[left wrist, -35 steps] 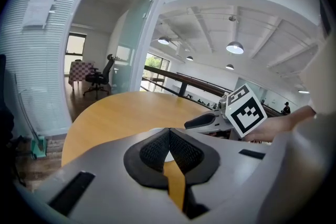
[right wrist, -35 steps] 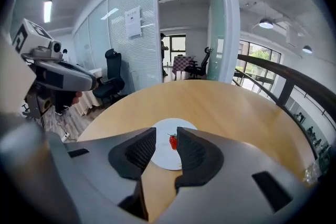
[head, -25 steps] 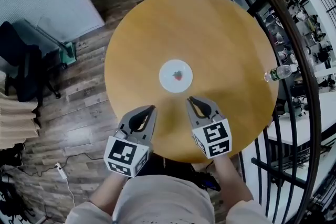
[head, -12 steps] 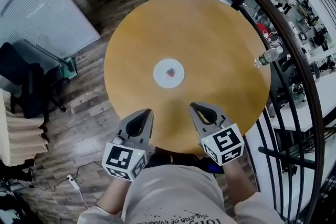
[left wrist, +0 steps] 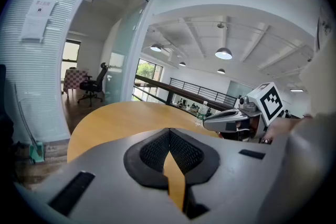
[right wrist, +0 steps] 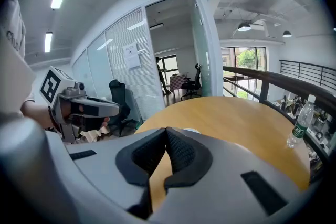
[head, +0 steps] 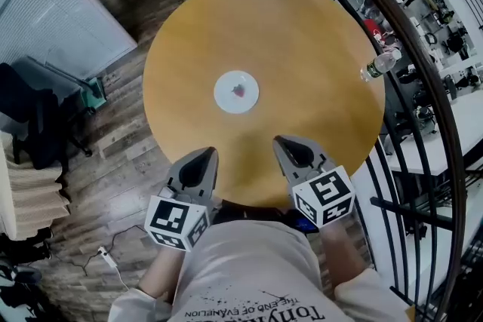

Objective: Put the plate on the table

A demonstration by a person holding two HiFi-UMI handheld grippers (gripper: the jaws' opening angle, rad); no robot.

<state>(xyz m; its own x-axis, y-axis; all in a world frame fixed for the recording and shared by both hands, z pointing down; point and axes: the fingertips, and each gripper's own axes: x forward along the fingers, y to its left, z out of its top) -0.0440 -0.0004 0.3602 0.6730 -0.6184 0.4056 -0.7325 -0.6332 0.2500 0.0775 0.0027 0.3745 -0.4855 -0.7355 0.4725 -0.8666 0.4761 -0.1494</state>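
Note:
A small white plate [head: 236, 92] with a red mark at its centre lies flat in the middle of the round wooden table [head: 317, 49]. Both grippers hover over the table's near edge, well short of the plate and apart from it. My left gripper [head: 207, 154] is shut with nothing between its pads [left wrist: 169, 131]. My right gripper [head: 281, 141] is also shut and empty [right wrist: 167, 131]. In the right gripper view only a thin white edge of the plate [right wrist: 191, 130] shows above the jaws. Each gripper view shows the other gripper off to the side.
A clear plastic water bottle [head: 379, 62] stands at the table's right edge, next to a dark curved railing [head: 423, 79]. A black office chair [head: 30, 109] stands on the wood floor at the left. The person's torso fills the bottom of the head view.
Both grippers have drawn back from the plate toward the near edge of the table. The plate has stayed in place on the table.

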